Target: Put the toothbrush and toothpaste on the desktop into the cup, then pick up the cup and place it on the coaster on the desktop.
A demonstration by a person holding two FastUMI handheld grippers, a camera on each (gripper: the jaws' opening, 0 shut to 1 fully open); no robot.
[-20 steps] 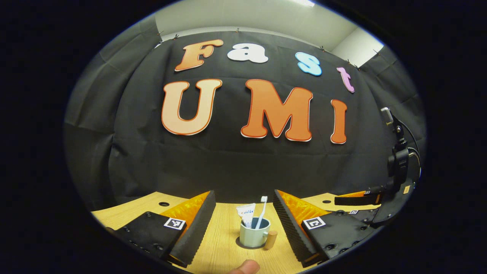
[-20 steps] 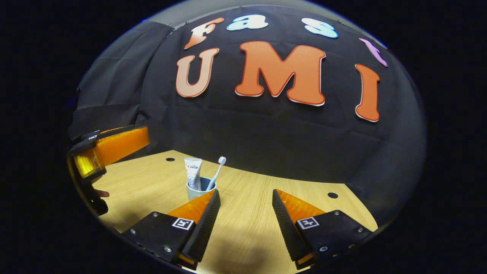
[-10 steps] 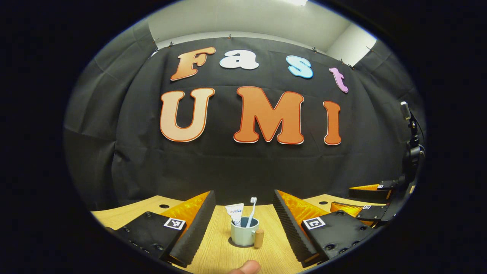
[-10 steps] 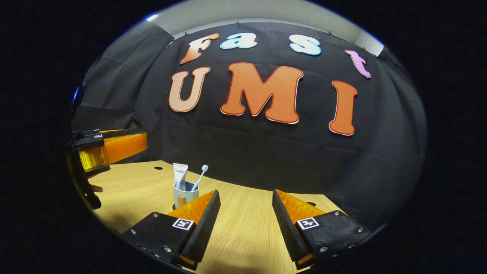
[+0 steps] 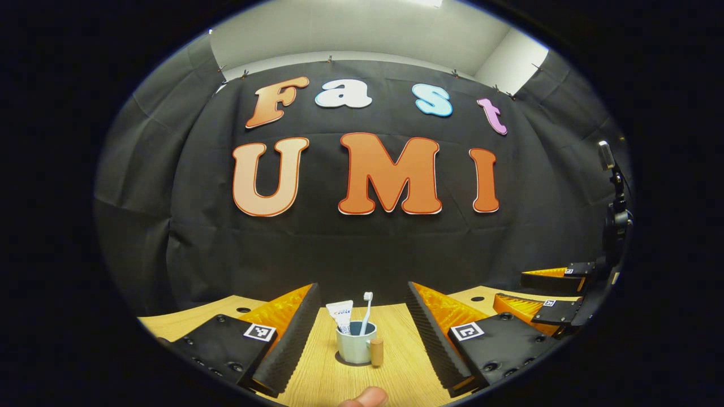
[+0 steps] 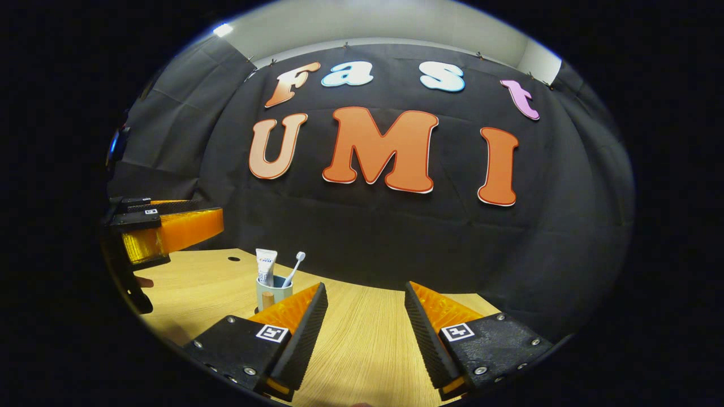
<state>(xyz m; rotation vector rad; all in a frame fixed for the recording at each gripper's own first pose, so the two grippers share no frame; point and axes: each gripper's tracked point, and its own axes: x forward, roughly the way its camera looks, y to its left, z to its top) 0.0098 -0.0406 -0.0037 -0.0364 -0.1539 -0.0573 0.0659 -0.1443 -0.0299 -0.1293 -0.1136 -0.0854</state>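
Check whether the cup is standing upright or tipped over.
Upright. The cup stands on the dark coaster, mouth up, with the toothpaste tube and toothbrush sticking out of its top.

Both views low over the desktop (image 5: 396, 367), wallward, sharing the cup (image 5: 353, 349).

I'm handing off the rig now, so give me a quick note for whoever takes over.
Left gripper: open, holding nothing, aimed at the cup.
Right gripper: open, holding nothing, cup off to its left.
Toothbrush and toothpaste stand in the cup.
The cup sits on the dark coaster on the desk.
Done: everything, by the look of it. Left: nothing.
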